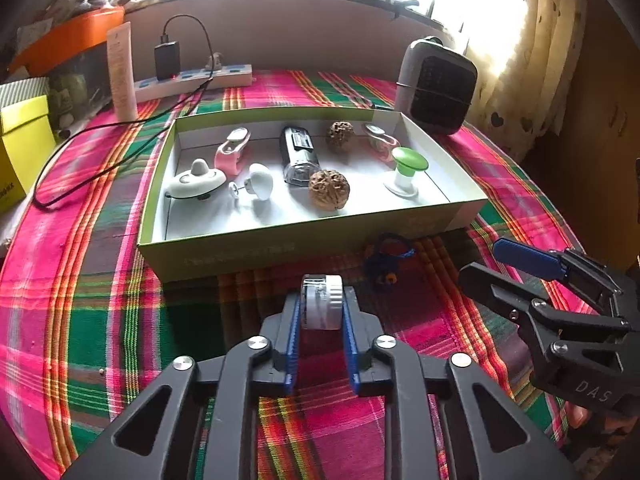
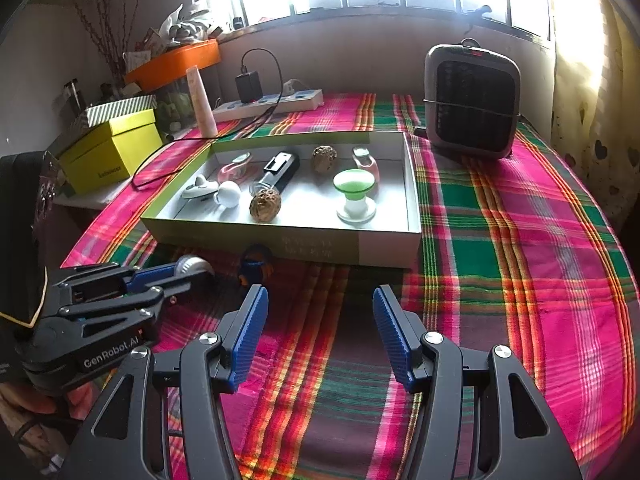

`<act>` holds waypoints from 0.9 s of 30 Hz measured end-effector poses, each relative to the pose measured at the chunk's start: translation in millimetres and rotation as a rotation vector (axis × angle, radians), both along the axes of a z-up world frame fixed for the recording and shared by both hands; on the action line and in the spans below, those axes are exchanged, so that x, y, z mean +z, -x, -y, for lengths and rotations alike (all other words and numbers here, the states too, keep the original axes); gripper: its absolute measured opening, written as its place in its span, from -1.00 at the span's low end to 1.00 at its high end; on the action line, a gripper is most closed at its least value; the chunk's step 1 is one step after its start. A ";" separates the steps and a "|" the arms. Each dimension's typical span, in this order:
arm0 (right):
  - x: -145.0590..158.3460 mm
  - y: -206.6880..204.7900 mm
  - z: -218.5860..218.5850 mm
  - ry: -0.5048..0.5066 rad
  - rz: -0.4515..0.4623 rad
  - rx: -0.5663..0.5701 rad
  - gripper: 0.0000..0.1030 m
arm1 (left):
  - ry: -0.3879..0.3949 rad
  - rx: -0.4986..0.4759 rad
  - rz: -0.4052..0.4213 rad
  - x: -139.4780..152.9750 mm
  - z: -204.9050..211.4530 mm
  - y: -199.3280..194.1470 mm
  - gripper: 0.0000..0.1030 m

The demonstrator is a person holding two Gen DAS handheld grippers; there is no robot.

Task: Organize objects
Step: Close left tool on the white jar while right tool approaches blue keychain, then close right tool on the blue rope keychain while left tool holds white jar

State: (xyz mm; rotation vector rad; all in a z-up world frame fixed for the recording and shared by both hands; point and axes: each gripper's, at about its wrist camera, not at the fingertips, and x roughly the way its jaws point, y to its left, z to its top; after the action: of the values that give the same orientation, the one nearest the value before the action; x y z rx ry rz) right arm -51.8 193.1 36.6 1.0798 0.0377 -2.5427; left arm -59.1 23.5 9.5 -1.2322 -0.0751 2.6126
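Note:
My left gripper (image 1: 321, 301) is shut on a small clear jar with a white lid (image 1: 325, 312), held just above the plaid cloth in front of the shallow green box (image 1: 240, 254). The same jar (image 2: 193, 265) shows between the left fingers in the right wrist view. A small blue cord item with a bead (image 1: 385, 261) lies on the cloth beside the jar, close to the box's front wall. My right gripper (image 2: 320, 300) stands open over bare cloth with nothing between its pads. The box holds two walnuts (image 1: 329, 190), a green-topped knob (image 1: 408, 168), a black device and several pink and white pieces.
A grey heater (image 1: 438, 86) stands behind the box at the right. A white power strip (image 1: 192, 80) with a black charger and trailing cable, and an upright tube (image 1: 122, 72), sit at the back left. A yellow box (image 1: 20, 148) is at the table's left edge.

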 end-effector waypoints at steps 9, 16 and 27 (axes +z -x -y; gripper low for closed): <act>-3.3 1.7 18.5 -0.028 0.016 0.019 0.09 | -0.006 0.032 -0.009 1.6 15.5 -3.8 -0.67; -6.8 8.4 35.0 -0.017 0.047 0.016 0.09 | 0.000 0.084 -0.012 1.6 37.9 -8.0 -0.67; -13.9 22.2 53.3 -0.065 0.084 0.001 0.09 | -0.027 0.095 0.009 -2.9 51.2 -4.2 -0.67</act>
State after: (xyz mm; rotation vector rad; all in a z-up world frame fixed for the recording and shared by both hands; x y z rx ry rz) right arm -74.0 139.7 22.7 1.2095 0.0997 -2.5087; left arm -54.8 -27.7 6.7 -1.2604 -0.1736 2.6777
